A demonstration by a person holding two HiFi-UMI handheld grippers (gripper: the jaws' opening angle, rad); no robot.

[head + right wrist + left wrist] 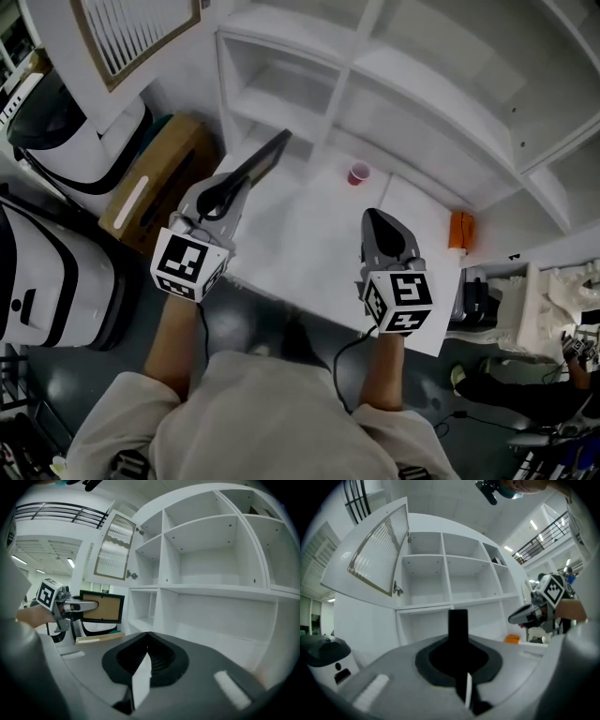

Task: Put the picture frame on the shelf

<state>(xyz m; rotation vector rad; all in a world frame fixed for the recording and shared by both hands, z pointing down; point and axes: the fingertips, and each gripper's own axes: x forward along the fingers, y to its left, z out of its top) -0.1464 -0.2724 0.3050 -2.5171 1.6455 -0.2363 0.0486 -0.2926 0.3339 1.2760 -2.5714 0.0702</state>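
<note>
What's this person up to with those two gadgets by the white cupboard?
A person is carrying a black picture frame with a brown panel, clamped in the left hand-held gripper. The frame is in the air in front of the white shelf unit, not yet set on any shelf. The right hand-held gripper is closed and empty, hovering over the white counter near a small red cup.

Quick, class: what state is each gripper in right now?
Left gripper: closed on the frame.
Right gripper: closed, empty.
</note>
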